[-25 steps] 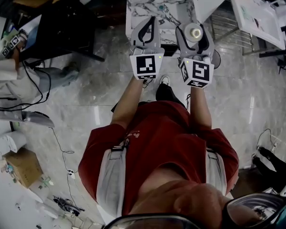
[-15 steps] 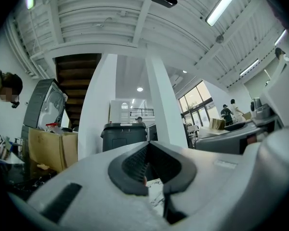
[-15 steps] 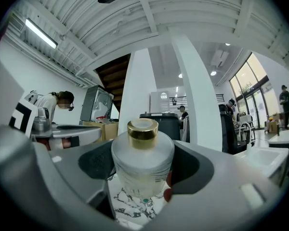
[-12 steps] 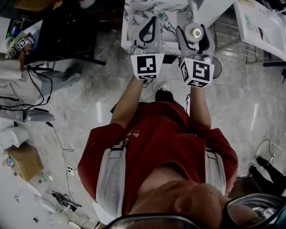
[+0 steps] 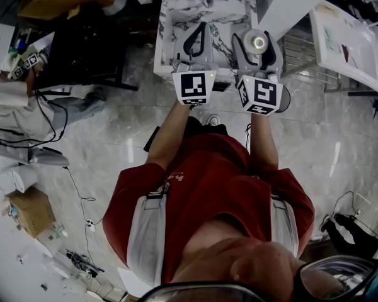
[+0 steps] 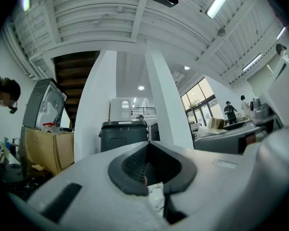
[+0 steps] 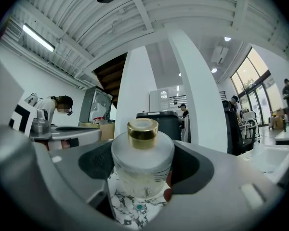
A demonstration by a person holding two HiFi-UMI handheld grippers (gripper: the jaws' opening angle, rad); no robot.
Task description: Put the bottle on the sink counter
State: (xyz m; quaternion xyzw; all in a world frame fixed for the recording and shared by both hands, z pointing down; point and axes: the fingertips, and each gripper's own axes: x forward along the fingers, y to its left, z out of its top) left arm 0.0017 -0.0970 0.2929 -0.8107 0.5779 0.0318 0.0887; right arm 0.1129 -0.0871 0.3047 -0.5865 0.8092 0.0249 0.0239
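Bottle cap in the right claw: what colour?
Shiny gold. The cap of the bottle shows best in the right gripper view.

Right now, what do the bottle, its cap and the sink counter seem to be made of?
The bottle looks like frosted glass, possibly plastic: a translucent, matte white body. Its cap is shiny gold, so metal or metallised plastic. The sink counter is marble or a marble-look surface: white with dark veins.
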